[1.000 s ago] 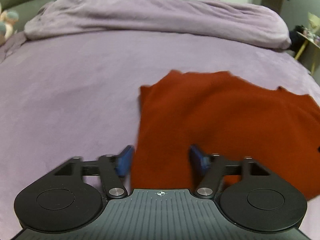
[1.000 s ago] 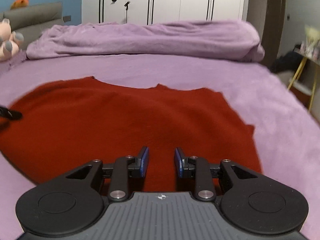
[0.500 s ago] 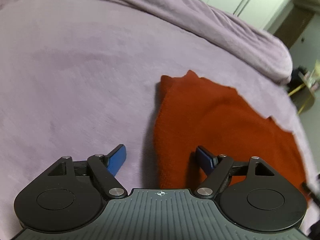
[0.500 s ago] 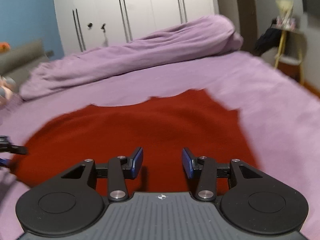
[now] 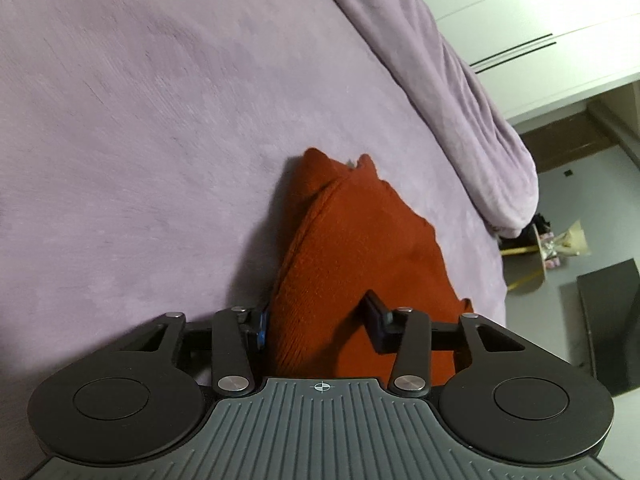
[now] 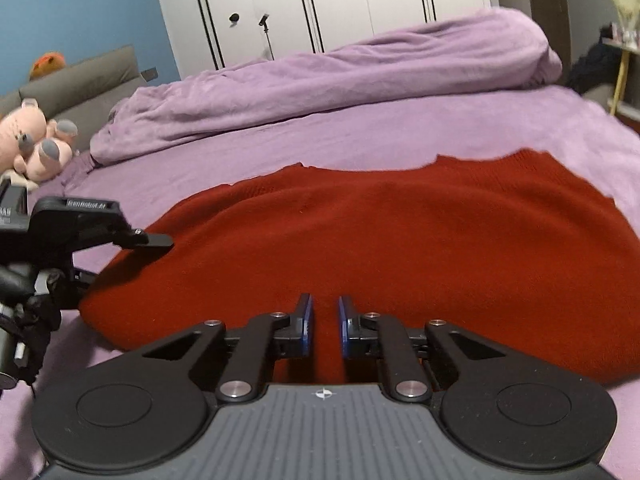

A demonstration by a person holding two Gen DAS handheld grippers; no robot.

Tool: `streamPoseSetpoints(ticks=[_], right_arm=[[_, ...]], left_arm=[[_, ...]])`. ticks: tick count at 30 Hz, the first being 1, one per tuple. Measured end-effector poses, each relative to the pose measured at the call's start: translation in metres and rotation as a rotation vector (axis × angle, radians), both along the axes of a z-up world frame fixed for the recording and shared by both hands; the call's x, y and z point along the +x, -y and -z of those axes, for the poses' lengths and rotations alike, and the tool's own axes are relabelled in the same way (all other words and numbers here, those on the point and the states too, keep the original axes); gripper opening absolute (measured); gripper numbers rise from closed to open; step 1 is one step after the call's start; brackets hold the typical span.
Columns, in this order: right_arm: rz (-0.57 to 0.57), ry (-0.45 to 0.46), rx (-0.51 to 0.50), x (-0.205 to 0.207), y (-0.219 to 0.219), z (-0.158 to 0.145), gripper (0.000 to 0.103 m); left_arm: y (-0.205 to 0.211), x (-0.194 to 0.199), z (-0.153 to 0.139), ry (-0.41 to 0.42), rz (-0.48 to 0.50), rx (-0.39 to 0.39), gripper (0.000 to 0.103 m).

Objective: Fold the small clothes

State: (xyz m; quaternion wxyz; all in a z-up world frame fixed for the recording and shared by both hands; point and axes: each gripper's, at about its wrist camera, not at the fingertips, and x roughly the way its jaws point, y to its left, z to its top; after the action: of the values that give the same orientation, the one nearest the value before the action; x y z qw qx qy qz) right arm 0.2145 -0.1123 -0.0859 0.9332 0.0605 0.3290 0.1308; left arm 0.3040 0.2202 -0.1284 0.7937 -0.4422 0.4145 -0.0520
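Straddling the near edge of a rust-red knitted garment (image 5: 352, 264), the left gripper (image 5: 320, 326) has its fingers spread wide, one on each side of the fabric: the left finger, with a sliver of blue pad, sits just beside the cloth's left border, and the dark right finger (image 5: 376, 320) lies over the knit. Whether either pad presses into the cloth cannot be told. Seen from the right wrist, the same left gripper (image 6: 132, 260) reaches in at the garment's left edge, its upper finger above the cloth and its lower finger mostly hidden.

The right gripper (image 6: 323, 324) hangs over the near hem of the rust-red knitted garment (image 6: 380, 248), its blue-padded fingers (image 6: 305, 322) narrowed to a slim gap with red cloth showing behind it; whether any fabric is pinched there cannot be told.

The garment lies spread flat on a lilac plush bedspread (image 6: 360, 136), wide across the right wrist view and foreshortened to a tapering wedge in the tilted left wrist view. Beyond it a rumpled lilac duvet (image 6: 340, 76) runs across the bed. A pink plush toy (image 6: 32, 136) sits at the far left against a grey padded headboard (image 6: 80, 80). White wardrobe doors with black slim handles (image 6: 320, 4) close the background.
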Motion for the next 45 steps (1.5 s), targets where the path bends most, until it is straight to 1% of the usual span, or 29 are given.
streamPoseSetpoints(ticks=[1, 2, 3, 4, 5, 7, 9, 10, 13, 15, 17, 18, 19, 20, 23, 25, 27, 29, 31, 33, 36, 38, 40, 41, 42, 43, 44, 45], right_arm=[[-0.004, -0.002, -0.007, 0.001, -0.004, 0.001, 0.011], [-0.008, -0.006, -0.022, 0.002, -0.008, 0.001, 0.011], [-0.009, 0.003, -0.046, 0.002, -0.013, 0.0, 0.008], [-0.009, 0.015, -0.056, 0.001, -0.016, -0.002, 0.005], [-0.002, 0.024, -0.056, 0.001, -0.019, -0.004, 0.004], [0.028, 0.041, -0.065, 0.002, -0.023, -0.004, 0.003], [0.044, 0.053, -0.097, 0.005, -0.03, 0.003, 0.002], [0.038, 0.073, -0.131, 0.005, -0.036, 0.009, 0.002], [-0.011, 0.094, -0.225, 0.004, -0.05, 0.026, 0.003], [-0.034, 0.088, -0.249, 0.007, -0.052, 0.023, 0.003], [-0.051, 0.087, -0.222, 0.007, -0.044, 0.017, 0.002], [-0.05, 0.092, -0.189, 0.005, -0.038, 0.013, 0.002], [-0.031, 0.093, -0.145, 0.002, -0.028, 0.008, 0.002], [-0.011, 0.1, -0.123, -0.002, -0.02, 0.004, 0.003], [0.051, 0.139, -0.1, -0.019, 0.003, -0.005, 0.003], [0.097, 0.129, -0.048, -0.027, 0.023, -0.01, 0.003], [0.143, 0.12, -0.016, -0.032, 0.041, -0.012, 0.003], [0.181, 0.108, 0.007, -0.035, 0.056, -0.014, 0.003], [0.2, 0.1, 0.019, -0.037, 0.067, -0.013, 0.003], [0.215, 0.091, 0.021, -0.038, 0.076, -0.011, 0.003], [0.225, 0.072, 0.032, -0.039, 0.085, -0.007, 0.003], [0.226, 0.059, 0.033, -0.038, 0.089, -0.002, 0.003], [0.234, 0.033, 0.045, -0.033, 0.092, 0.005, 0.003], [0.238, 0.02, 0.058, -0.031, 0.093, 0.008, 0.003], [0.242, 0.01, 0.064, -0.032, 0.094, 0.011, 0.003], [0.242, 0.005, 0.062, -0.03, 0.093, 0.012, 0.003], [0.24, 0.006, 0.056, -0.03, 0.092, 0.014, 0.003], [0.24, 0.008, 0.051, -0.03, 0.091, 0.014, 0.003]], left_arm=[[0.002, 0.002, 0.001, 0.002, 0.003, -0.001, 0.044], [0.003, 0.004, 0.001, 0.0, 0.006, 0.003, 0.04], [0.003, 0.005, 0.002, 0.004, 0.007, 0.0, 0.03], [0.002, 0.005, 0.002, 0.011, 0.01, -0.013, 0.026], [0.0, 0.005, 0.002, 0.017, 0.003, -0.04, 0.02], [-0.002, 0.001, 0.0, 0.026, -0.01, -0.061, 0.019], [0.001, 0.0, -0.004, 0.035, -0.002, -0.029, 0.018], [0.003, -0.001, -0.007, 0.043, 0.005, -0.007, 0.018], [0.007, -0.002, -0.015, 0.05, 0.015, 0.041, 0.017], [0.012, -0.002, -0.023, 0.051, 0.017, 0.075, 0.017], [0.018, -0.002, -0.034, 0.06, 0.021, 0.108, 0.017], [0.021, -0.003, -0.04, 0.062, 0.025, 0.127, 0.017], [0.025, -0.005, -0.048, 0.063, 0.031, 0.15, 0.017], [0.031, -0.005, -0.057, 0.064, 0.037, 0.174, 0.017], [0.05, -0.005, -0.079, 0.054, 0.055, 0.228, 0.016], [0.069, -0.004, -0.094, 0.041, 0.071, 0.275, 0.016], [0.093, -0.001, -0.107, 0.048, 0.105, 0.301, 0.016], [0.115, -0.001, -0.114, 0.052, 0.136, 0.332, 0.016], [0.145, 0.005, -0.114, 0.048, 0.175, 0.369, 0.016], [0.169, 0.011, -0.106, 0.032, 0.204, 0.37, 0.015], [0.205, 0.014, -0.089, 0.009, 0.255, 0.425, 0.015], [0.22, 0.014, -0.076, -0.008, 0.271, 0.455, 0.015], [0.23, 0.011, -0.068, 0.004, 0.28, 0.469, 0.016], [0.232, 0.01, -0.066, 0.018, 0.283, 0.477, 0.02], [0.234, 0.008, -0.065, 0.034, 0.286, 0.488, 0.026], [0.235, 0.006, -0.065, 0.047, 0.291, 0.495, 0.03], [0.235, 0.006, -0.066, 0.058, 0.302, 0.496, 0.037], [0.236, 0.005, -0.068, 0.07, 0.318, 0.504, 0.04]])
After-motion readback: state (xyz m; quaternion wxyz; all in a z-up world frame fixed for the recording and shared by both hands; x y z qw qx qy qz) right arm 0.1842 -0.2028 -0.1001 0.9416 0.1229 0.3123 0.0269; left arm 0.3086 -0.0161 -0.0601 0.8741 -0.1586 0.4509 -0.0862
